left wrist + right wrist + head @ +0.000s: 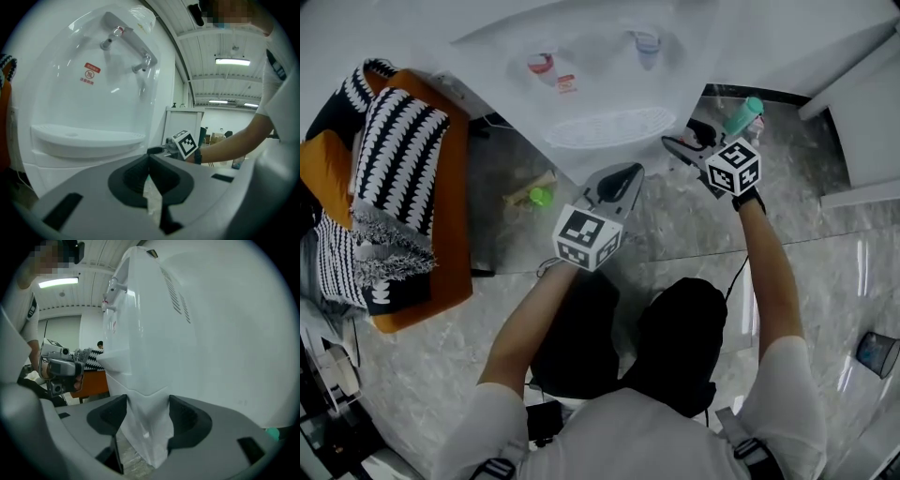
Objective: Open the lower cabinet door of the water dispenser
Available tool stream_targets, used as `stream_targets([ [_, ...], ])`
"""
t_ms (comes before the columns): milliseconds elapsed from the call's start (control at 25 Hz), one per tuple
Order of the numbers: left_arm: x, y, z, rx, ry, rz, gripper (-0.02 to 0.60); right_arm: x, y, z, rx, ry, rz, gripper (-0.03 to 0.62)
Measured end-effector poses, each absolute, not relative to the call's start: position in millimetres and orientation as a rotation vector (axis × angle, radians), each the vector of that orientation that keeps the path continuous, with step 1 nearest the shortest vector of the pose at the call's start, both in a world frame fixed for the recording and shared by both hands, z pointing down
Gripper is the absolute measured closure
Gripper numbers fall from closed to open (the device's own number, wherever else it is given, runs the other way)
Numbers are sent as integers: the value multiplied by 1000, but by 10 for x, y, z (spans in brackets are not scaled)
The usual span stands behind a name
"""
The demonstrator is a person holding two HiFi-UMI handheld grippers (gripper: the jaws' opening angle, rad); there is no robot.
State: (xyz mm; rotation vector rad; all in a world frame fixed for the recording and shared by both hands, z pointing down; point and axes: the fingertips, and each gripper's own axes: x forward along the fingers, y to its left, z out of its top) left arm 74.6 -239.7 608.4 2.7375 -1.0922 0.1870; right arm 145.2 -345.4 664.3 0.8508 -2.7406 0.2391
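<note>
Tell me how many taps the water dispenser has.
2. In the head view, the red-capped tap is left on the water dispenser, the blue-capped tap right. None seems hidden.

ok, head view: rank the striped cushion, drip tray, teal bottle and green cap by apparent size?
Largest to smallest:
1. striped cushion
2. drip tray: wider across but much thinner, so less area
3. teal bottle
4. green cap
This is picture size only. The things sit at different depths, so real sizes may rank differently.
</note>
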Motion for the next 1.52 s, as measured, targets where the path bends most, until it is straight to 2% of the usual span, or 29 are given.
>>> stream_targets([
  [1520, 698, -2231, 6005, 2774, -1034, 210, 568, 1546, -3062, 6654, 782, -2608, 220, 391],
])
